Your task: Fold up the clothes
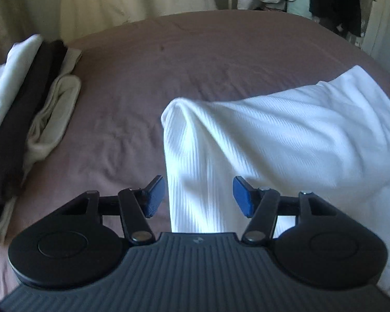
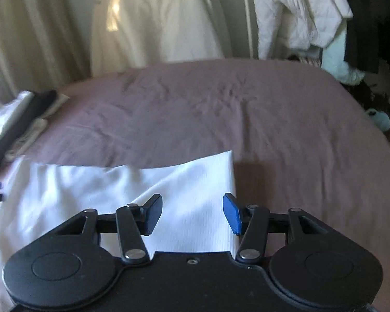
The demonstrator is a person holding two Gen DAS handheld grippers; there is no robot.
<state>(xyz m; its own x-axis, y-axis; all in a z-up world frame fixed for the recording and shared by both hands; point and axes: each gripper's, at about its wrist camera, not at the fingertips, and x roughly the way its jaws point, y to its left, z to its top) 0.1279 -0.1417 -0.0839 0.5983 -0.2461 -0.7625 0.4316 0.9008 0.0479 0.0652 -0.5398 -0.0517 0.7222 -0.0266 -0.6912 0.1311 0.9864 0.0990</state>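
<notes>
A white ribbed garment (image 1: 286, 140) lies on the mauve bed (image 1: 169, 65), its long axis running left to right across the near edge. The left hand-held gripper (image 1: 199, 195) hovers spread over its left corner, gripping nothing; the right hand-held gripper (image 2: 192, 214) is spread above its right edge. Folded clothes (image 1: 26, 98) are stacked far left.

Dim daylight, sunlit patch on curtain (image 2: 117, 23), motion blur, fisheye-bent edges, soft shadows.
</notes>
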